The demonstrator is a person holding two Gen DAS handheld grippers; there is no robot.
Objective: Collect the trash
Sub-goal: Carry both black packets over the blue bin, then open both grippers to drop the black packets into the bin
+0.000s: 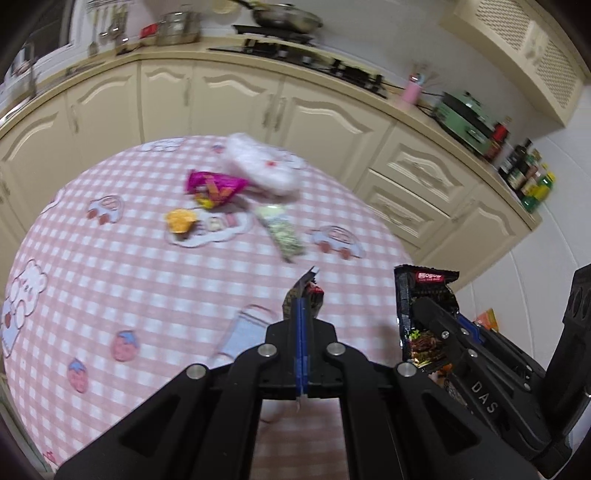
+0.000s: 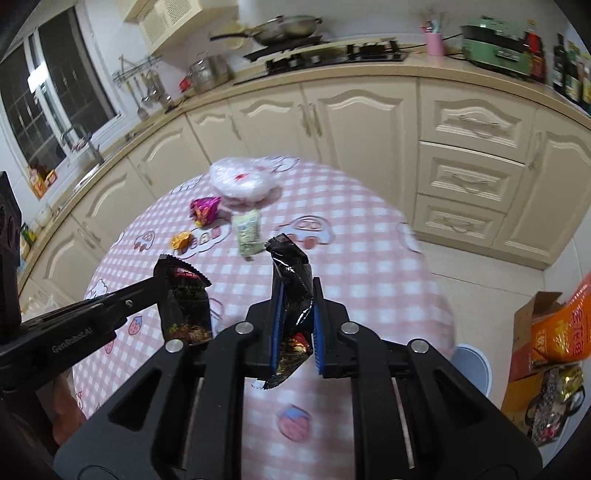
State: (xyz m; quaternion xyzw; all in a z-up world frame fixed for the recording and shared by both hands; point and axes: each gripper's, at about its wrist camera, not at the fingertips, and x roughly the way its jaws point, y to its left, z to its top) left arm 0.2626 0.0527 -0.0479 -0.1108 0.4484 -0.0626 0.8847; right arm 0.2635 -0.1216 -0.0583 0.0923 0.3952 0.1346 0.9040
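Note:
My left gripper [image 1: 302, 295] is shut on a black snack wrapper [image 1: 308, 293], seen edge-on; in the right wrist view that wrapper [image 2: 184, 306] hangs from the left gripper [image 2: 162, 288] above the table. My right gripper [image 2: 297, 295] is shut on a second black snack wrapper [image 2: 290, 291]; it also shows in the left wrist view [image 1: 424, 317]. On the pink checked tablecloth [image 1: 110, 277] lie a magenta wrapper [image 1: 216, 186], an orange wrapper [image 1: 180, 220], a green-white packet [image 1: 282, 229] and a white plastic bag [image 1: 258, 164].
Cream kitchen cabinets [image 2: 369, 118] curve behind the round table, with a stove and wok [image 2: 288, 29] on the counter. A cardboard box with an orange bag [image 2: 557, 332] stands on the floor at right. Bottles [image 1: 524, 170] line the counter's end.

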